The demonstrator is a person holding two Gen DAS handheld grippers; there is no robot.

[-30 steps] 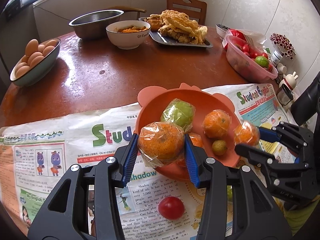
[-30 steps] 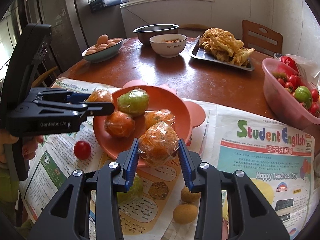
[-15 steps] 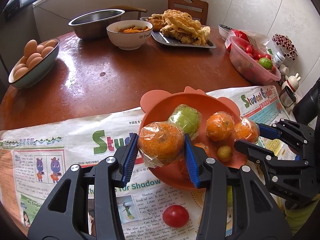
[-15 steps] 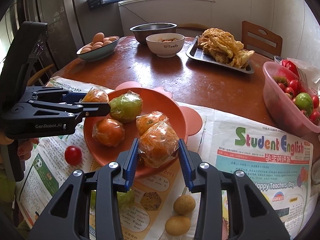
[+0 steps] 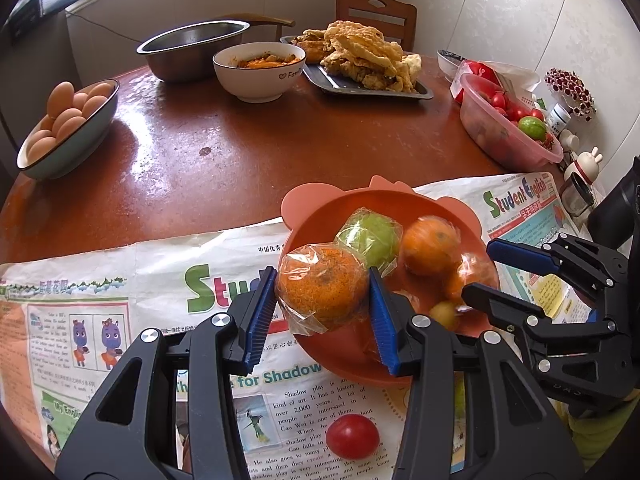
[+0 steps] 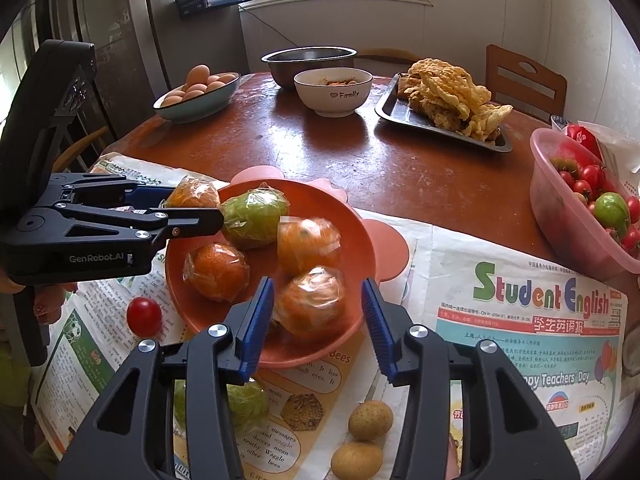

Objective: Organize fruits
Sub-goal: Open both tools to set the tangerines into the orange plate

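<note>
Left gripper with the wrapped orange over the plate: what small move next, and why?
Probably lower the left gripper a little and let go. It is shut on a wrapped orange above the near-left rim of the orange plate. The right gripper is opening around another orange that already lies on that plate.

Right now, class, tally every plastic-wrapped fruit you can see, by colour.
Orange wrapped fruits: 4
Green wrapped fruits: 2
Total: 6
</note>
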